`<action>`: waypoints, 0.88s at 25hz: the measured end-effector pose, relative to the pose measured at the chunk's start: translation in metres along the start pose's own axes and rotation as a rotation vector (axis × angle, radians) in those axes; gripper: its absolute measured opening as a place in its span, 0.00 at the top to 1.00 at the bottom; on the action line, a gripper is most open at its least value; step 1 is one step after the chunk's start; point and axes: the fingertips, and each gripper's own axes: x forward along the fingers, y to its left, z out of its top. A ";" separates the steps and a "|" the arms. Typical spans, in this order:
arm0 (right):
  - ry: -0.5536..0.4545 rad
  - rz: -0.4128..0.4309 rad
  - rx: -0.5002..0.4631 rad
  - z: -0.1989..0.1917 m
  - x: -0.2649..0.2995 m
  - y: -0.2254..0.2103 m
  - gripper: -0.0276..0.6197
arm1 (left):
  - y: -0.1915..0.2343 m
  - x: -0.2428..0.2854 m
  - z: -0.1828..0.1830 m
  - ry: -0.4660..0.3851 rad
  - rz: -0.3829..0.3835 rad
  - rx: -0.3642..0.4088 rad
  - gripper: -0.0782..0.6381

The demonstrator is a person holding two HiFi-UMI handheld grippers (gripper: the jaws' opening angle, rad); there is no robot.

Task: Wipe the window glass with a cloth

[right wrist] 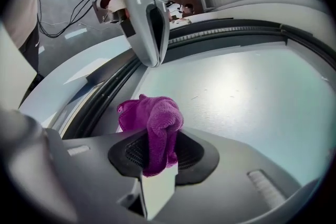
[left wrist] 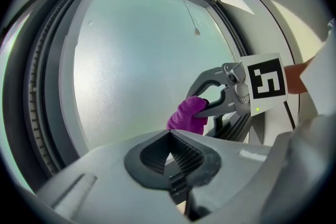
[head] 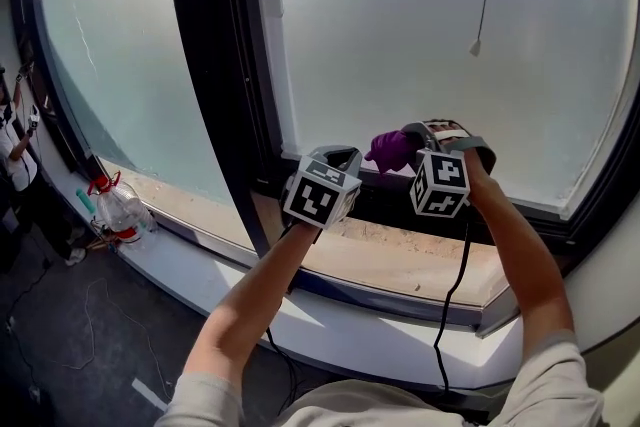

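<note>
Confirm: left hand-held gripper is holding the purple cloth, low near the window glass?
No. The right hand-held gripper holds the purple cloth, low near the window glass; the right gripper view shows it pinched between the jaws. The left hand-held gripper is shut on nothing.
</note>
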 end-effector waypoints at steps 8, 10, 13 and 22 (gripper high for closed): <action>-0.044 -0.202 0.078 0.008 -0.034 -0.080 0.76 | 0.016 -0.004 0.078 -0.139 -0.016 0.069 0.89; -0.052 -0.240 0.101 0.009 -0.043 -0.100 0.76 | 0.020 -0.006 0.092 -0.166 -0.015 0.074 0.89; -0.060 -0.308 0.126 0.008 -0.058 -0.131 0.76 | 0.026 -0.011 0.114 -0.213 0.009 0.103 0.89; -0.094 -0.537 0.144 0.009 -0.102 -0.232 0.76 | 0.053 -0.026 0.177 -0.329 0.062 0.178 0.89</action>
